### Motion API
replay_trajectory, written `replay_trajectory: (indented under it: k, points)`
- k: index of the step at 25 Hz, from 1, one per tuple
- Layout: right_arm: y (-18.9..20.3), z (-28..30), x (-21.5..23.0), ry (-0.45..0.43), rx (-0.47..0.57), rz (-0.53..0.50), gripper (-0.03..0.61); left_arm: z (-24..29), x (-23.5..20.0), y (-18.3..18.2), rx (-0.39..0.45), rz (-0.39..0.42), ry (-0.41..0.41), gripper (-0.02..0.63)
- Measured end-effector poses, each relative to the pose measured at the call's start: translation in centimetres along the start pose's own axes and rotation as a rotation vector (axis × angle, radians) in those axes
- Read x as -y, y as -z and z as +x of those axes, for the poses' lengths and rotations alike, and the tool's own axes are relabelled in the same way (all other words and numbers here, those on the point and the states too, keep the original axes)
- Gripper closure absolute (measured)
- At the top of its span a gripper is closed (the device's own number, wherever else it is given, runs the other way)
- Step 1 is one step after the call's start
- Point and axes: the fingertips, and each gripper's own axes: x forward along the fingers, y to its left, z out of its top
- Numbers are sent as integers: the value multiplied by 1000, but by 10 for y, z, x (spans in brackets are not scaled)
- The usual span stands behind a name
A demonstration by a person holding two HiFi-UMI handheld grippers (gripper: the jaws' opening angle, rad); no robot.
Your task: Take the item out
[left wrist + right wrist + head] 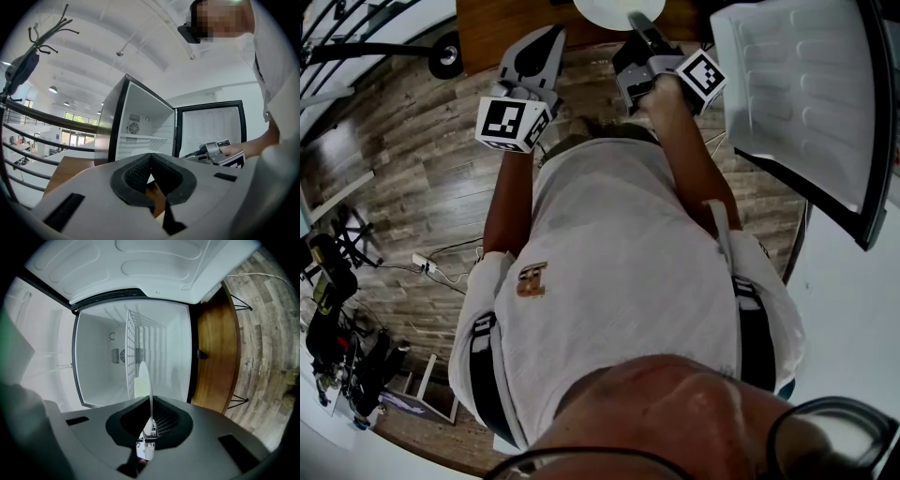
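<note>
Right gripper (pixel 150 401) pinching plate (pixel 142 378) edge-on (fridge (pixel 98 380) ahead); left gripper (pixel 150 157) pressed together, empty.

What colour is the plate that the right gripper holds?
Plain white. The plate, held in the right gripper, shows best in the head view.

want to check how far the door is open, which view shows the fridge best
The left gripper view: the fridge shows its side, inside and open door together. The right gripper view looks into the interior, turned sideways; the head view catches only the door's inner side.
</note>
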Motion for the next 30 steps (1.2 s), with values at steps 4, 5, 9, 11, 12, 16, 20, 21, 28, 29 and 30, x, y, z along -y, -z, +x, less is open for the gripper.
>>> replay_trajectory:
  k: [4, 5, 9, 11, 12, 16, 20, 21, 28, 29, 30]
  points:
    - [4, -19, -8, -10, -10, -2, 540, -8, 13, -3, 4, 2, -1, 595]
    - [5, -18, -11, -15, -16, -4, 540, -7, 12, -4, 5, 2, -2, 595]
    - [11, -18, -21, -31, -42, -12, 540, -6, 6, -7, 10, 1, -8, 595]
    - [12, -17, -24, -34, -49, -10, 540, -5, 4, -9, 13, -1, -10, 595]
    - [13, -17, -25, -35, -51, -9, 540, -5, 3, -10, 15, -1, -11, 595]
    - [15, -15, -30, -45, -67, -13, 540, -6, -1, -13, 24, 1, -14, 595]
    - [17, -14, -33, -46, -84, -17, 540, -6, -7, -10, 14, -1, -26, 595]
    - [18, -14, -34, -43, -88, -18, 540, -6, -10, -11, 11, -5, -31, 595]
    - [25, -19, -28, -36, -96, -20, 540, -11, -9, -8, 10, -10, -38, 595]
    - [24, -19, -29, -37, -95, -23, 540, -11, -9, -8, 11, -10, -37, 595]
    - [23, -18, -29, -37, -95, -26, 540, -9, -10, -9, 12, -11, -38, 595]
